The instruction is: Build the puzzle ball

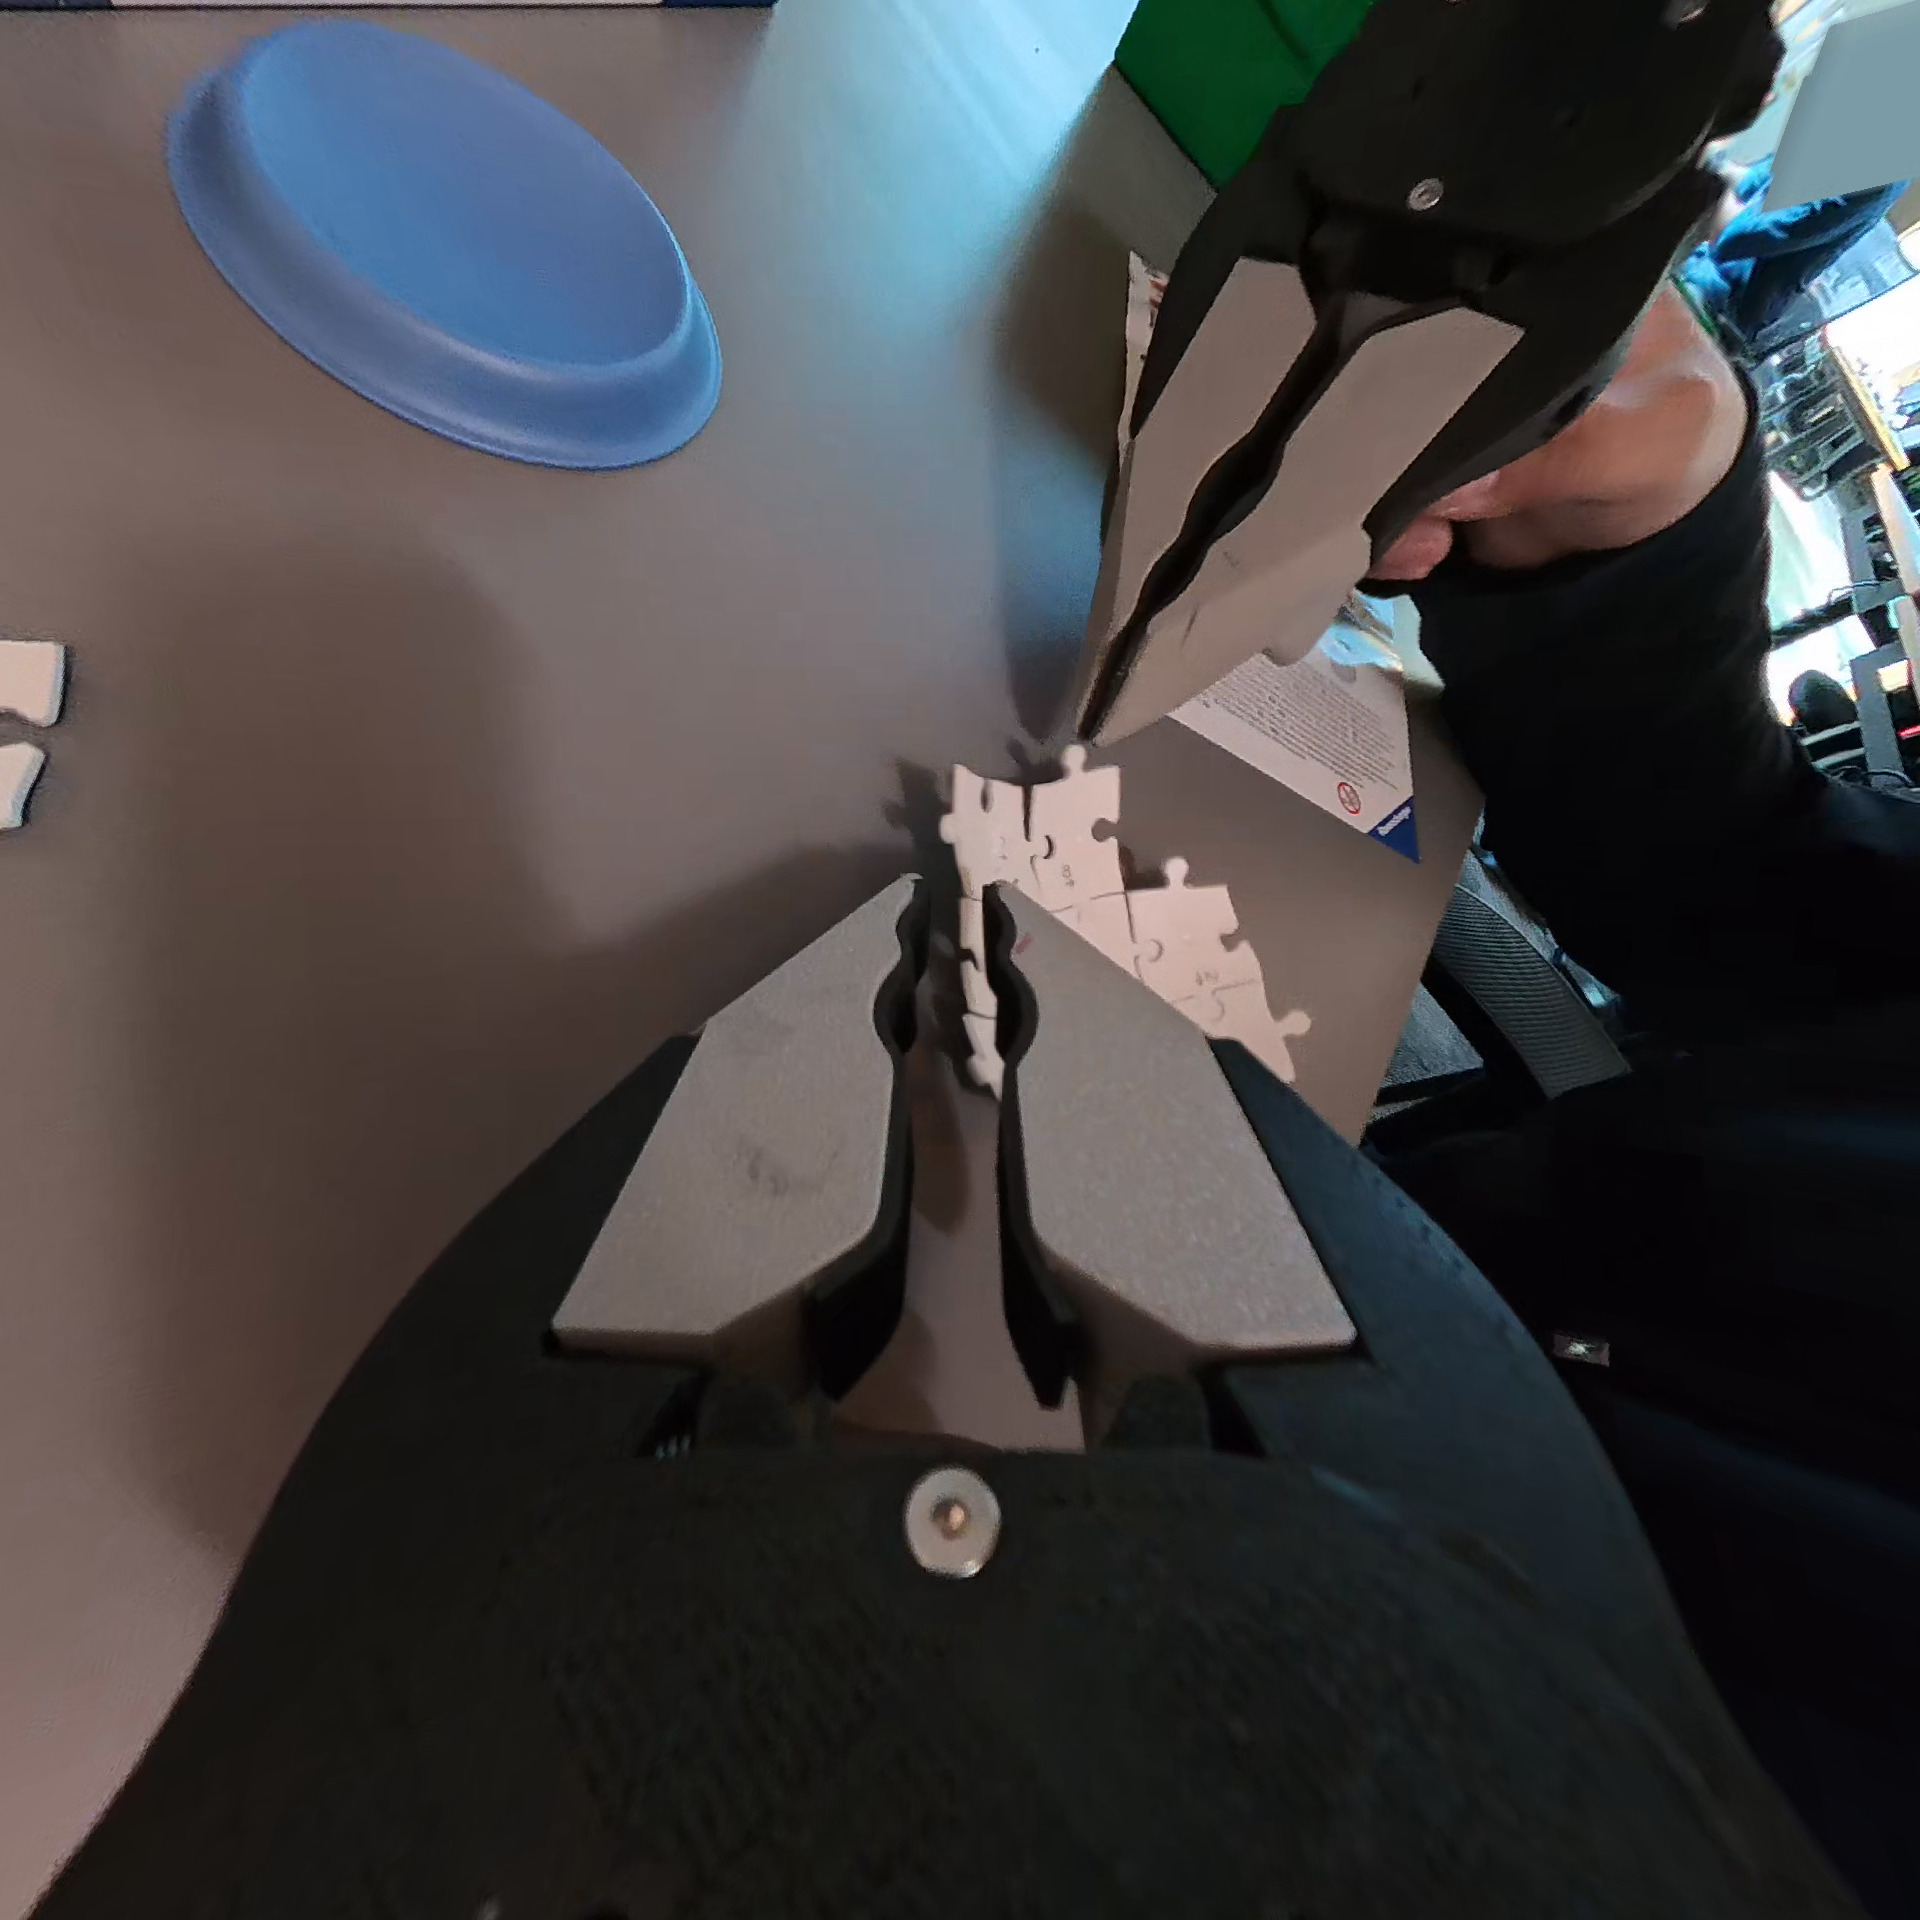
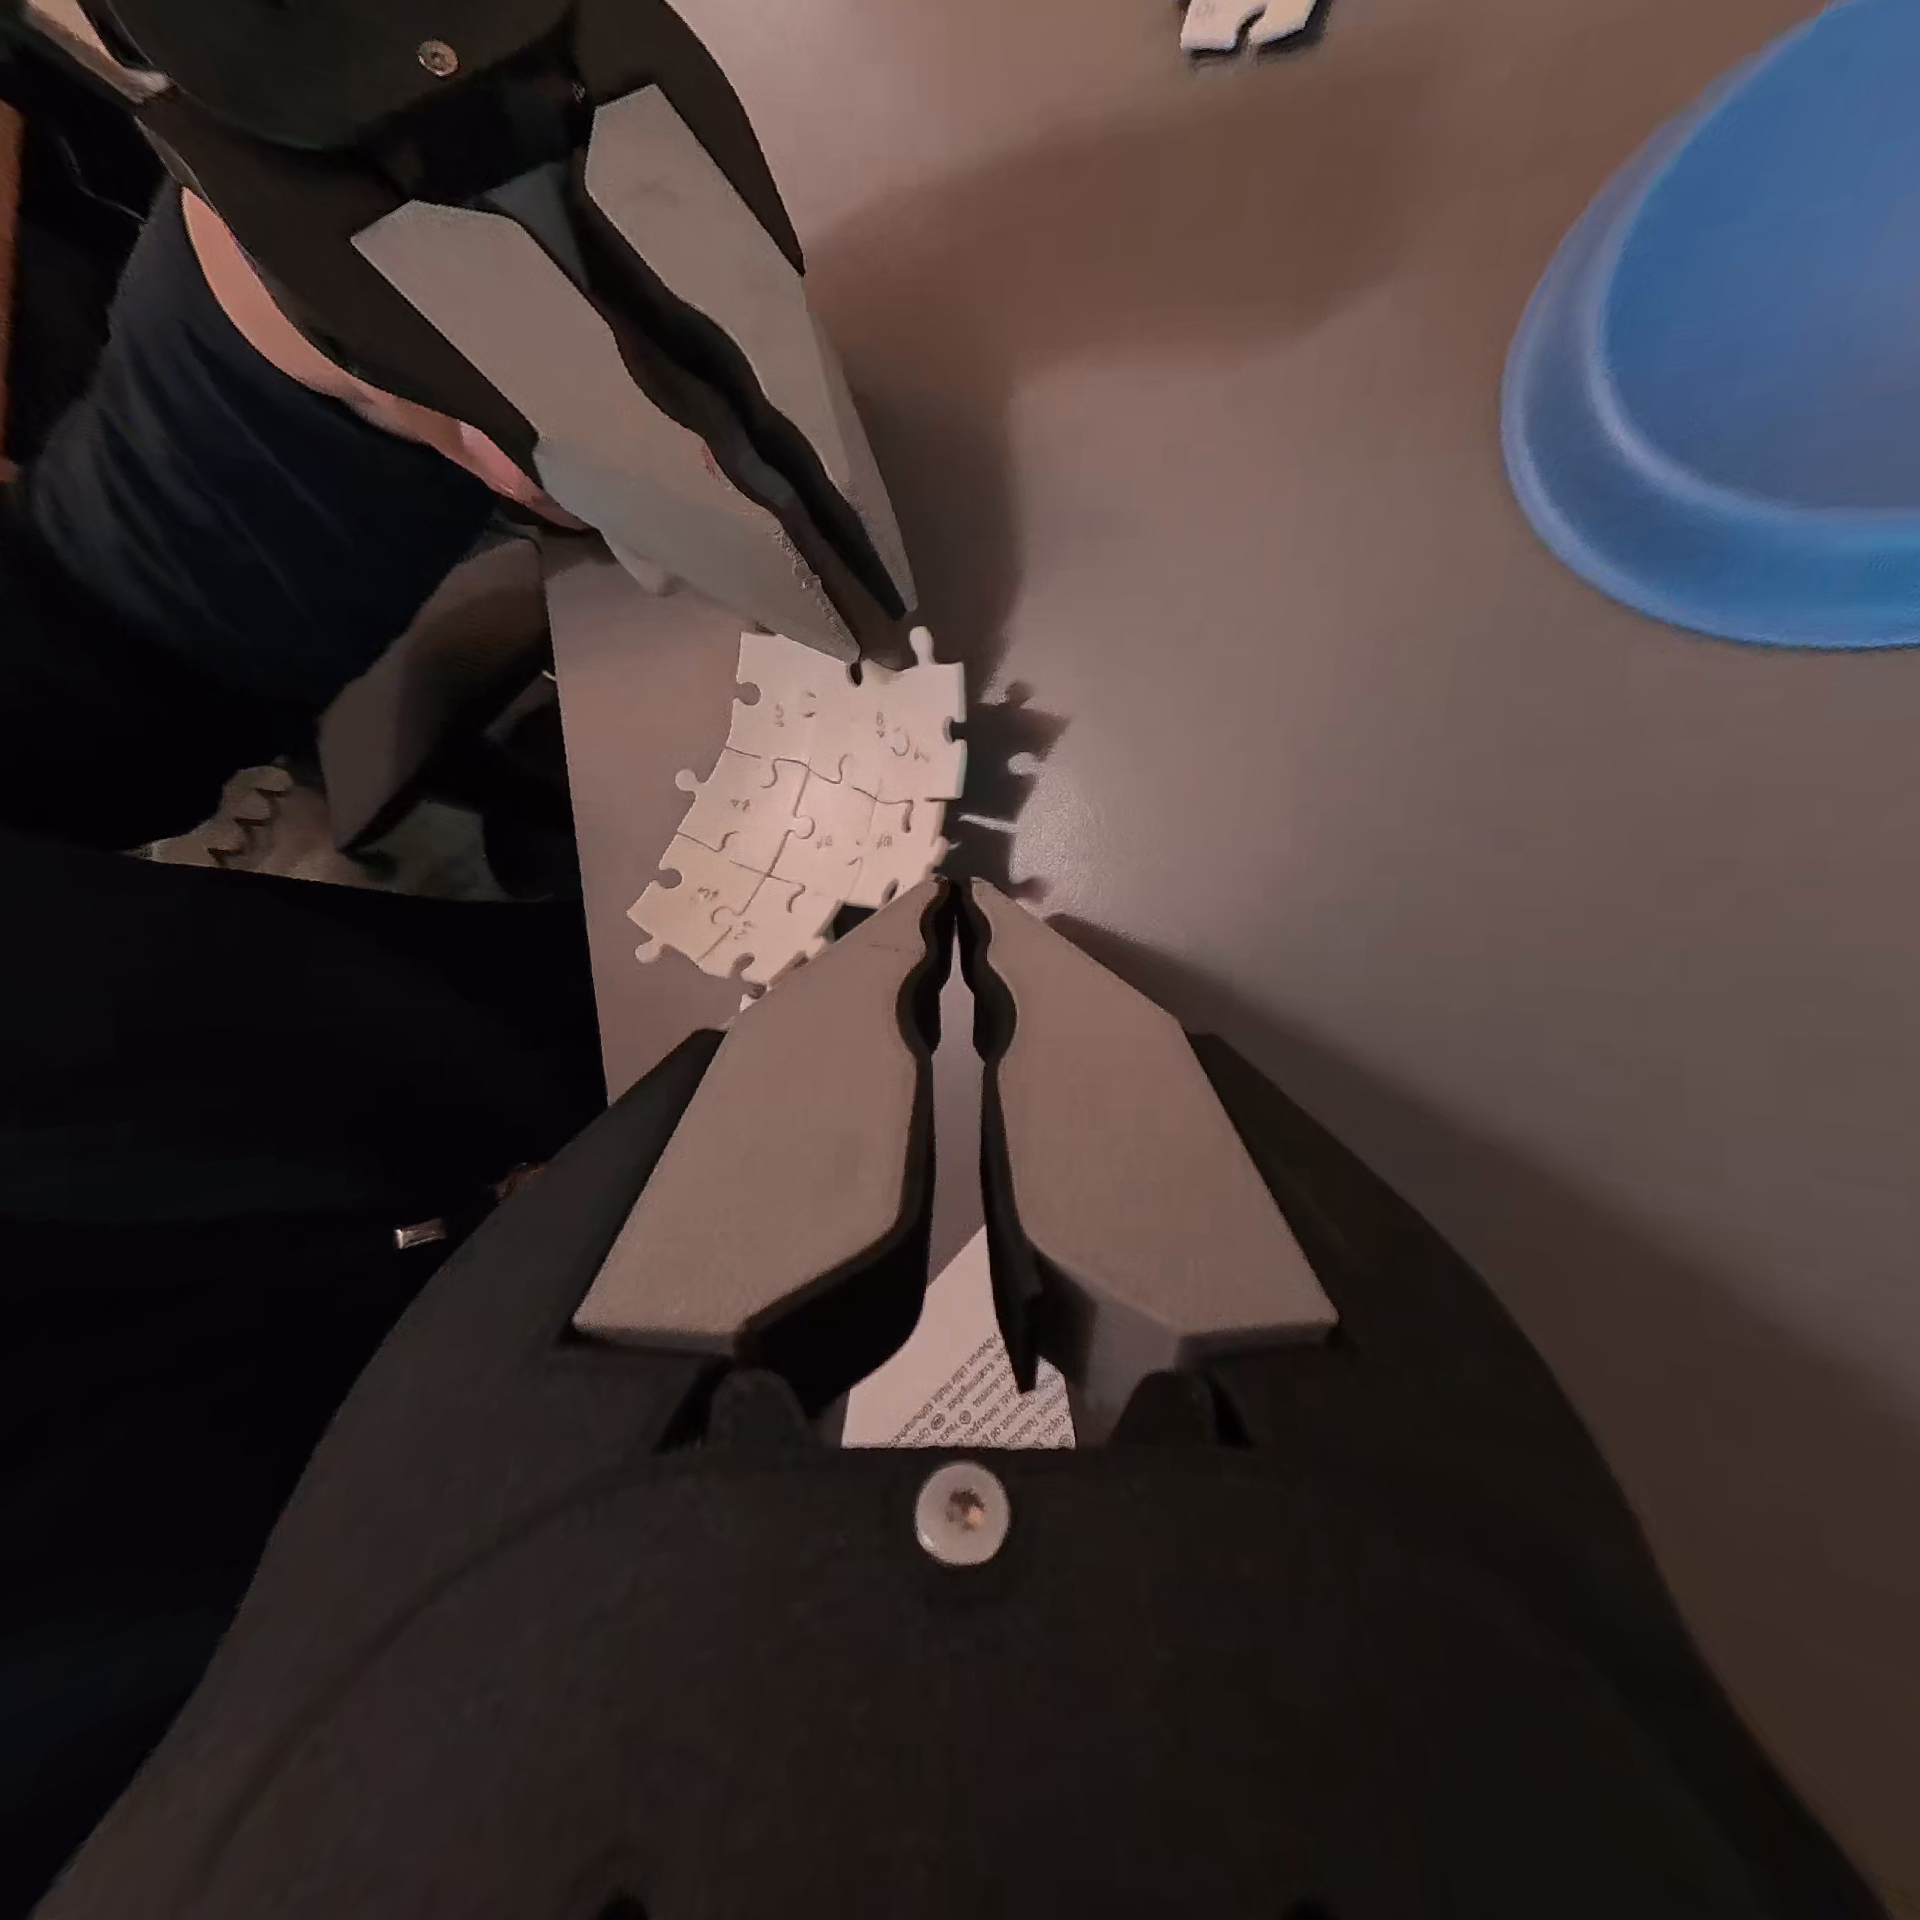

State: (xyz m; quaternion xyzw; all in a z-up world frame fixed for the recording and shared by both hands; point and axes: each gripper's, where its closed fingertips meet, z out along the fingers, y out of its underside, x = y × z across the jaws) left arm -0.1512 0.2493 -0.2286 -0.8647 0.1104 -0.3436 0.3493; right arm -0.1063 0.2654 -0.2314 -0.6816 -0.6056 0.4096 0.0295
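We see the curved white puzzle patch (image 2: 821,821) held above the worktop (image 1: 520,727) near its front edge. Left gripper (image 1: 954,896) fingers pinch one edge; right gripper (image 2: 954,889) fingers pinch the opposite edge (numbered backs facing us). Blue dish (image 1: 436,239) sits well apart, loose pieces (image 1: 26,717) farther out.

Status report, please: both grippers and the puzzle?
Left hand-held gripper shut on puzzle section. Right hand-held gripper shut on its other edge. Section lifted off table. Nothing blocking.
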